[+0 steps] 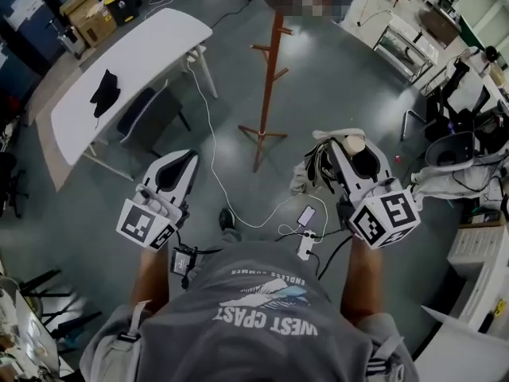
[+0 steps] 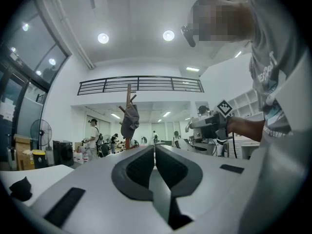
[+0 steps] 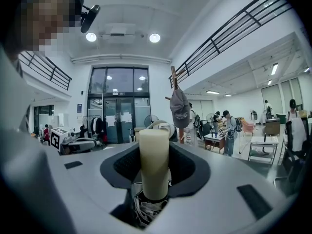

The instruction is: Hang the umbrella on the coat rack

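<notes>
A reddish wooden coat rack (image 1: 268,86) stands on the grey floor ahead of me. It also shows in the left gripper view, where the coat rack (image 2: 129,112) carries a grey cap (image 2: 129,122). My right gripper (image 1: 343,140) is shut on the folded umbrella's cream handle (image 3: 154,162), which stands upright between the jaws. The dark folded canopy (image 1: 315,168) hangs beside that gripper. Beyond the handle is the rack's cap (image 3: 180,107). My left gripper (image 1: 188,157) is held level to the left. It is shut, its pads (image 2: 141,167) meeting with nothing between.
A white table (image 1: 139,50) with a black item (image 1: 104,92) stands at the left, a dark chair (image 1: 146,114) beside it. A white cable, phone (image 1: 306,215) and power strip (image 1: 307,244) lie on the floor near my feet. Chairs and shelving crowd the right; people stand far off.
</notes>
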Available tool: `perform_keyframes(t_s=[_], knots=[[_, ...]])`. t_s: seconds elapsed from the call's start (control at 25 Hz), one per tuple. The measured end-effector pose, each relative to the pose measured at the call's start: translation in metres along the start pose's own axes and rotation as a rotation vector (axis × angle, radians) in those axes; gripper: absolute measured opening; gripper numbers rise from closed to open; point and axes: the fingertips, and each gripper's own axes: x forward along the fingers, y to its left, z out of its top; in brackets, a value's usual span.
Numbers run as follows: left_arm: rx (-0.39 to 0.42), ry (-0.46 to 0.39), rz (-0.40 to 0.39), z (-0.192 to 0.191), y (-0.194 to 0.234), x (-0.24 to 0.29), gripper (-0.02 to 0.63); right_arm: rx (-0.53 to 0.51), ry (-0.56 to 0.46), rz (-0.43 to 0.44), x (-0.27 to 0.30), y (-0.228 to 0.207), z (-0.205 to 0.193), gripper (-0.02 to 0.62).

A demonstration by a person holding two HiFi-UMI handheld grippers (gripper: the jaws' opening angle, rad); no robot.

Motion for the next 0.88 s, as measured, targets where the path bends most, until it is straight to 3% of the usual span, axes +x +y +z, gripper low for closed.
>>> perform_keyframes(t_s=[0.88], knots=[[-0.010, -0.018, -0.149, -0.004, 0.088, 0.049, 0.025, 0.024, -0.008, -0.171, 0.061, -0.011, 0.008, 0.169]])
